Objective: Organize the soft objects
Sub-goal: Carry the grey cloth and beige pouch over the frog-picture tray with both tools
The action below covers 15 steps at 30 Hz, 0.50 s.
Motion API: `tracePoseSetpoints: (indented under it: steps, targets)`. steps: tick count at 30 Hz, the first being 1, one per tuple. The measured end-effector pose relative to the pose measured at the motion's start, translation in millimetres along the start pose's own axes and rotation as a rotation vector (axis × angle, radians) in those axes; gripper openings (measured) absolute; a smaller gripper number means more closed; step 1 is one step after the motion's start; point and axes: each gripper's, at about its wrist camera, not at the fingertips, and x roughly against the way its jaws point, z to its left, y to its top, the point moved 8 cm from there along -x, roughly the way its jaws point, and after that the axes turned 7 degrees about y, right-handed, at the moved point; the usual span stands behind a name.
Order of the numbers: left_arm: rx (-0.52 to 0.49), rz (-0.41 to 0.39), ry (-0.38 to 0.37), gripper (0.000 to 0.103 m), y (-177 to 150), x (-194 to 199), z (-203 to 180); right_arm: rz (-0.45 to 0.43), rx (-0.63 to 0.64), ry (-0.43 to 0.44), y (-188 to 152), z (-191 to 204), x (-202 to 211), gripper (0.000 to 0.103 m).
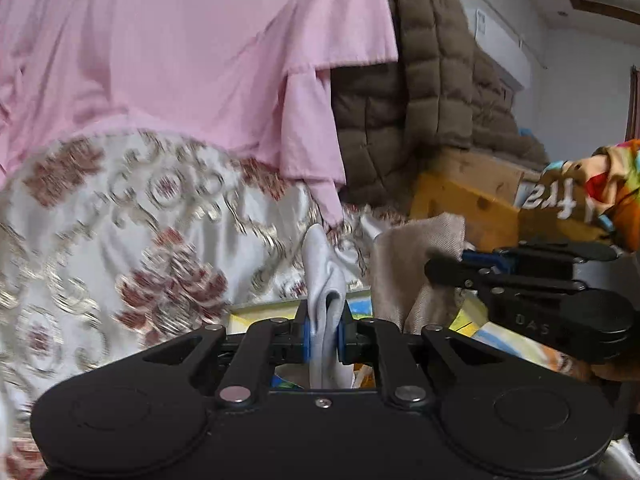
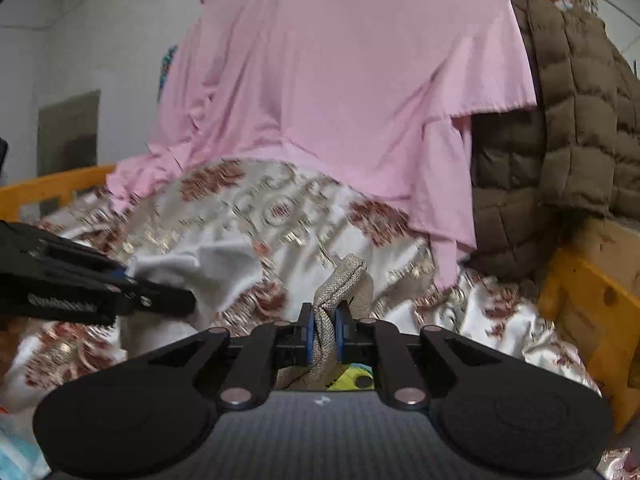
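Observation:
My left gripper is shut on a pale grey-white cloth that stands up between its blue pads. My right gripper is shut on a beige woven cloth. The beige cloth and the right gripper also show at the right of the left wrist view. The left gripper and its white cloth show at the left of the right wrist view. Both cloths are held just above a white satin quilt with red flowers.
A pink sheet drapes over a tall pile behind the quilt. A brown padded jacket hangs at the right. An orange wooden bed frame lies right and far left. Colourful patterned fabric lies at the far right.

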Motion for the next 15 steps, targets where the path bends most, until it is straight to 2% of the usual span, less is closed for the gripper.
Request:
tracePoseSetpoints:
  steps: [6, 11, 15]
  targets:
    - [0.043, 0.061, -0.052, 0.013, -24.8, -69.7, -17.0, 0.077, -0.036, -0.038, -34.3, -32.2, -13.4, 0.011]
    - [0.054, 0.090, -0.082, 0.013, -41.5, -99.8, -31.2, 0.126, -0.088, -0.064, -60.5, -52.4, -16.2, 0.013]
    - [0.092, 0.093, -0.067, 0.013, -48.5, -111.1, -34.2, 0.127, -0.108, -0.083, -73.2, -61.0, -13.7, 0.016]
